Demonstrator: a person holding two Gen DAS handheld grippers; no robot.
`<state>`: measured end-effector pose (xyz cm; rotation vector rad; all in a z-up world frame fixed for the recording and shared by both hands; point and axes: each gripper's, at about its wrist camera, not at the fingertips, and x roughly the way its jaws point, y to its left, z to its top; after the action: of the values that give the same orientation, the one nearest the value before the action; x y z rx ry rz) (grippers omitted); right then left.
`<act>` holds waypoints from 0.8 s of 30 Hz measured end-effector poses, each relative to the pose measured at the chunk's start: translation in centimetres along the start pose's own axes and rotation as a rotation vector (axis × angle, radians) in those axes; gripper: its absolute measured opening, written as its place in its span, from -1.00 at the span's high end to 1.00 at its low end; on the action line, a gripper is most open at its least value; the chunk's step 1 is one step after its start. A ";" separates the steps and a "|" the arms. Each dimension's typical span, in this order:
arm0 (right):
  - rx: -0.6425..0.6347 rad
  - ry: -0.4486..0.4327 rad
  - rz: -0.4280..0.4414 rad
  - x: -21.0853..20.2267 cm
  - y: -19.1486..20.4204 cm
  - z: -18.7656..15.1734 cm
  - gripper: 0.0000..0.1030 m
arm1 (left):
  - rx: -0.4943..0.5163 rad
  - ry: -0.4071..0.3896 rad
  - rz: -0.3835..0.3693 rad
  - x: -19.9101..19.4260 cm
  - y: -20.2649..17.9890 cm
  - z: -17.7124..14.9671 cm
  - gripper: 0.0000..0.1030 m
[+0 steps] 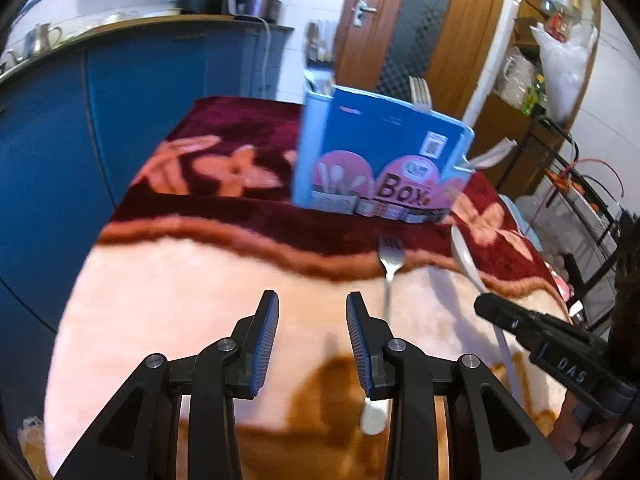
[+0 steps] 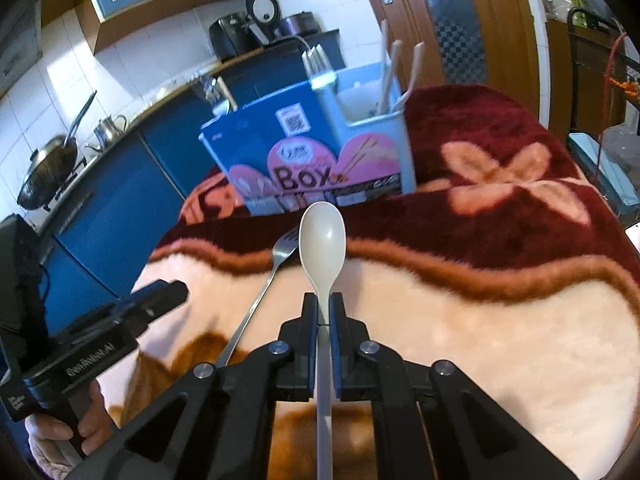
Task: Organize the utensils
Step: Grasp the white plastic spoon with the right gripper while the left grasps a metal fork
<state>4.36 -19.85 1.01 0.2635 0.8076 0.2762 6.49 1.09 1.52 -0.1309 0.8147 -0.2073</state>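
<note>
Here the blue utensil box [image 2: 320, 148] stands on the plush blanket [image 2: 500, 320], forks [image 1: 420, 90] and pale handles [image 2: 390, 76] upright in its compartments. The right gripper [image 2: 323, 312] is clamped on a white spoon [image 2: 322, 240]. The left gripper [image 1: 312, 312] hangs half open, empty, beside a fork [image 1: 390, 264] lying on the blanket.

The fork's [image 2: 256, 308] handle end ran out of sight behind the right gripper [image 2: 323, 304]. The box [image 1: 380, 156] looked blurred, its small print unreadable.
</note>
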 end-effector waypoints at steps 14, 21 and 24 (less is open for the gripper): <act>0.054 -0.051 0.041 -2.0 -3.2 0.1 0.86 | 0.152 0.128 -0.048 4.0 -4.7 1.8 0.31; 0.073 -0.063 0.062 -2.4 -4.2 0.1 0.86 | 0.195 0.220 -0.059 6.2 -5.8 2.6 0.46; 0.080 -0.068 0.068 -2.5 -4.6 0.0 0.86 | 0.203 0.267 -0.066 7.2 -6.1 3.1 0.61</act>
<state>3.40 -24.97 1.13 0.3744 0.7446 0.2980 12.72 -6.38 -0.25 0.0626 1.0504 -0.3735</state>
